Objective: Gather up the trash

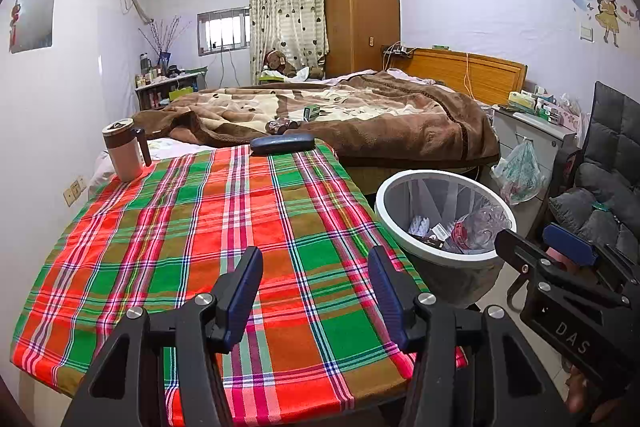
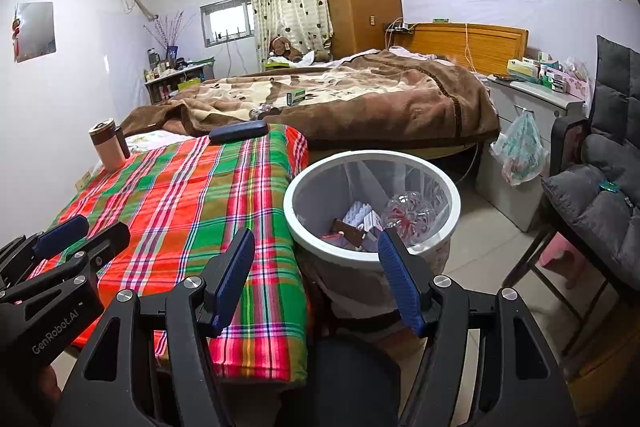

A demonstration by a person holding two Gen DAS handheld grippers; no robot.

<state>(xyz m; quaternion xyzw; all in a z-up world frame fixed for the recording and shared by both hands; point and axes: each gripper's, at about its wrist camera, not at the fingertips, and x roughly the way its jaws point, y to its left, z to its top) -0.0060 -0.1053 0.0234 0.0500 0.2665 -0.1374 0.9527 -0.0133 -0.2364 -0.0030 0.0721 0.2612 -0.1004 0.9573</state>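
Note:
A white-rimmed trash bin (image 1: 404, 183) (image 2: 304, 183) stands on the floor right of the plaid-covered table (image 1: 192, 227) (image 2: 176, 195). It holds a crushed clear plastic bottle (image 1: 478, 223) (image 2: 408, 213), small boxes and wrappers (image 1: 430, 231) (image 2: 356, 223). My left gripper (image 1: 316, 263) is open and empty over the table's near part. My right gripper (image 2: 318, 243) is open and empty just in front of the bin's near rim; it also shows in the left wrist view (image 1: 536, 247).
A lidded mug (image 1: 124, 151) (image 2: 108, 145) and a dark glasses case (image 1: 282, 143) (image 2: 238, 131) sit on the table. Behind is a bed with a brown blanket (image 1: 360, 115), a small green box (image 1: 312, 111) (image 2: 297, 96) and a wrapper on it. A grey chair (image 2: 592, 187) and a hanging plastic bag (image 2: 520, 147) stand right.

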